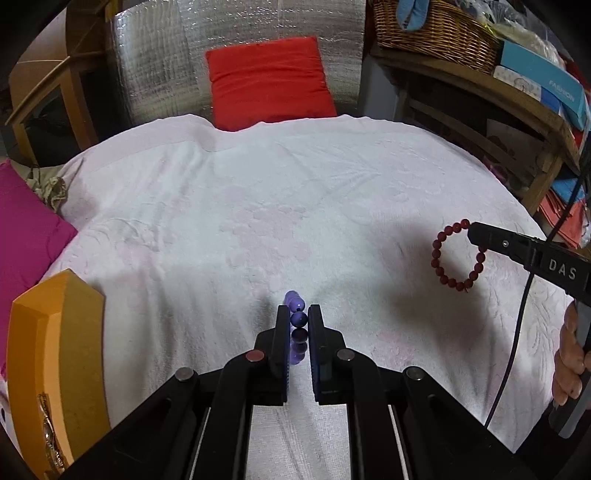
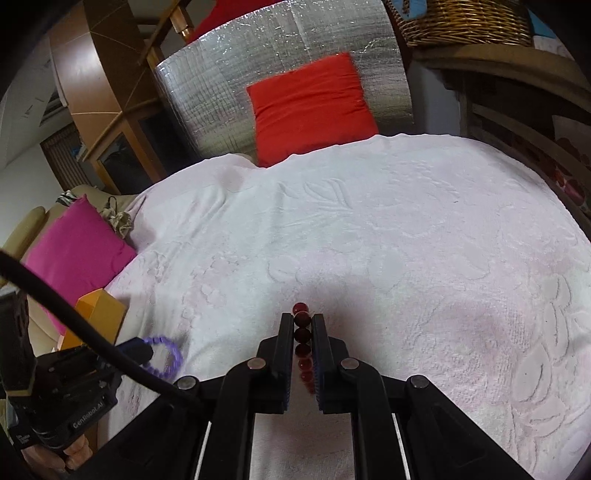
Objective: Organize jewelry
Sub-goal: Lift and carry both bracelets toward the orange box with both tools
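Note:
A purple bead bracelet [image 1: 297, 320] is pinched edge-on between the pads of my left gripper [image 1: 298, 314], lifted above the white towel [image 1: 280, 206]. From the right wrist view the same purple bracelet [image 2: 170, 356] hangs as a ring from the left gripper [image 2: 142, 350] at the lower left. My right gripper [image 2: 302, 318] is shut on a dark red bead bracelet [image 2: 301, 325], seen edge-on. In the left wrist view that red bracelet [image 1: 458, 255] dangles as a loop from the right gripper [image 1: 472, 230] at the right, above the towel.
An orange box [image 1: 55, 354] with a gold ornament on its front stands at the towel's left edge. A magenta cushion [image 1: 26, 236] lies left, a red cushion [image 1: 267, 79] at the back. A wooden shelf with a wicker basket [image 1: 436, 33] stands back right. A hand [image 1: 569, 362] holds the right gripper.

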{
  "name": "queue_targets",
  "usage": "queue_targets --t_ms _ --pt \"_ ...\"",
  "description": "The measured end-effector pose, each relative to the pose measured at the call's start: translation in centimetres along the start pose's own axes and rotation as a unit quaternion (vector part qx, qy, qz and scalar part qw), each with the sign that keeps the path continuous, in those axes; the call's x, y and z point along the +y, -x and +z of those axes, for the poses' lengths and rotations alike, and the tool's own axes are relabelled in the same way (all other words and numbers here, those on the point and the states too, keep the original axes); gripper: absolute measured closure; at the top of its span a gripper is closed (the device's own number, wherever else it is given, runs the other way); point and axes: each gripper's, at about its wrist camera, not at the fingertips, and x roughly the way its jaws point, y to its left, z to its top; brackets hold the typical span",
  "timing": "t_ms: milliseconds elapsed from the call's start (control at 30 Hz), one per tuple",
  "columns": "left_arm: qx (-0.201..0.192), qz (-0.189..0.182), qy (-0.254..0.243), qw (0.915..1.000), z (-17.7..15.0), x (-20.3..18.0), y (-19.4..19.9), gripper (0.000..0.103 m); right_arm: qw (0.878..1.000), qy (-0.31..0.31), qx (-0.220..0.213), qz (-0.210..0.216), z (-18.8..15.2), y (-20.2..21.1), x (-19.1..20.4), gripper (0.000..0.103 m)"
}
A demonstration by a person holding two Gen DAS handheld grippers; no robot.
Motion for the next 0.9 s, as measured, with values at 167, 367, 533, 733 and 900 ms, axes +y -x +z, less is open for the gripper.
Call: queue_targets --t_ms 167,367,533,733,900 --pt "-0.004 0.01 0.006 0.9999 -0.2 0.2 0.7 0.093 1.0 0.007 -0.004 0.004 -0.1 0.2 0.7 0.093" --pt "-0.012 0.021 0.013 0.9996 -0.2 0.3 1.7 0.093 1.0 0.015 -0.005 0.01 -0.4 0.4 1.7 0.093" --pt "-0.017 0.035 0.02 0.999 -0.4 0.5 2.4 0.093 1.0 0.022 -0.008 0.015 -0.7 0.7 2.6 0.093" --pt "-0.024 0.048 0.034 0.998 -0.8 1.2 3.4 0.093 0.999 0.03 -0.013 0.019 -1.0 1.2 3.6 0.093" --pt "-0.033 0.061 0.045 0.9965 -1.2 1.9 4.4 0.093 0.999 0.041 -0.015 0.021 -1.3 1.5 4.7 0.093"
